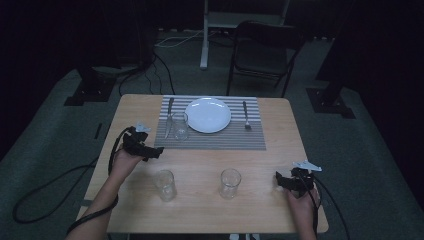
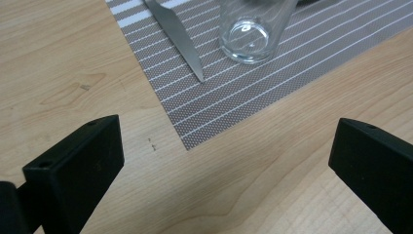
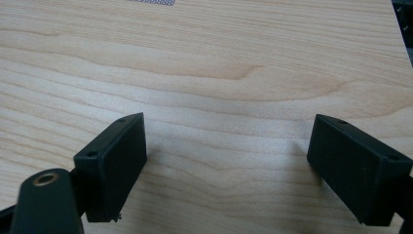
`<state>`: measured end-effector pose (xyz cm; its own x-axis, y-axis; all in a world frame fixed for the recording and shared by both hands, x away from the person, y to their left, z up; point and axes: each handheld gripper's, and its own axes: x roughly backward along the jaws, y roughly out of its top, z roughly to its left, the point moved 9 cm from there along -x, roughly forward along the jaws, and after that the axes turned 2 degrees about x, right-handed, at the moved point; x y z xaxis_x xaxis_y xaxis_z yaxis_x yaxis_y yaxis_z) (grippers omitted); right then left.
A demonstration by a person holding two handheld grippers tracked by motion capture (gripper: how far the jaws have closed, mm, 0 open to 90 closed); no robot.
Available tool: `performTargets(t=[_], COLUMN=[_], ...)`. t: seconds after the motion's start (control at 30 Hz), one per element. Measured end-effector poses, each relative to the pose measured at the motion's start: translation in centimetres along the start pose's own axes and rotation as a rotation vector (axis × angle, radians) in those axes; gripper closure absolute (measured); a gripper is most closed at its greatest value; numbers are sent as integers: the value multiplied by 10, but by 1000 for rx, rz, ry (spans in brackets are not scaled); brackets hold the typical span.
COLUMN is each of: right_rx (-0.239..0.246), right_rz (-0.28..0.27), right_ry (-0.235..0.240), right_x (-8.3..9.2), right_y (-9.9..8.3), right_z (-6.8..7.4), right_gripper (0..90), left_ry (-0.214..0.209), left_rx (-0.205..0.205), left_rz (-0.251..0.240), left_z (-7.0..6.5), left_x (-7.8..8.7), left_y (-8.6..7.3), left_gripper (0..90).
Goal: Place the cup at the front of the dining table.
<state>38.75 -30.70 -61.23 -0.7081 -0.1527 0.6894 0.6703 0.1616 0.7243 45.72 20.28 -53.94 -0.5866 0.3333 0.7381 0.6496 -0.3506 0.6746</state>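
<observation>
High view, left hand-held gripper point(image 1: 159, 151) jaws apart near glass point(image 1: 180, 126), right hand-held gripper point(image 1: 278, 180) likewise apart.

Two clear empty glasses point(image 1: 165, 184) point(image 1: 230, 182) — upright, well apart, on the bare wood near the table's front edge

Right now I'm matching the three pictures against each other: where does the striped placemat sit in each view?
High view: the striped placemat lies at the table's far middle, under the plate.
Left gripper view: it covers the top right, carrying the knife and a glass.
Right gripper view: a sliver at the top edge.
Shared landmark: the wooden table.
</observation>
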Motion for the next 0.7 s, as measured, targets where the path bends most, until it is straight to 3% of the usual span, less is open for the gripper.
performTargets(t=[0.13,0.27,0.37,0.7], right_rx=[1,1,1,1], right_rz=[0,0,0,0], right_ry=[0,0,0,0], right_x=[0,0,0,0], right_y=[0,0,0,0], right_z=[0,0,0,0], right_gripper=[141,141,141,141], left_ry=[23,6,2,53], left_rx=[-2,5,26,83], left_rz=[-20,-32,-38,-63], left_z=[2,1,2,12], left_x=[4,8,12,23], left_y=[-11,-24,-36,-69], left_gripper=[1,1,0,1])
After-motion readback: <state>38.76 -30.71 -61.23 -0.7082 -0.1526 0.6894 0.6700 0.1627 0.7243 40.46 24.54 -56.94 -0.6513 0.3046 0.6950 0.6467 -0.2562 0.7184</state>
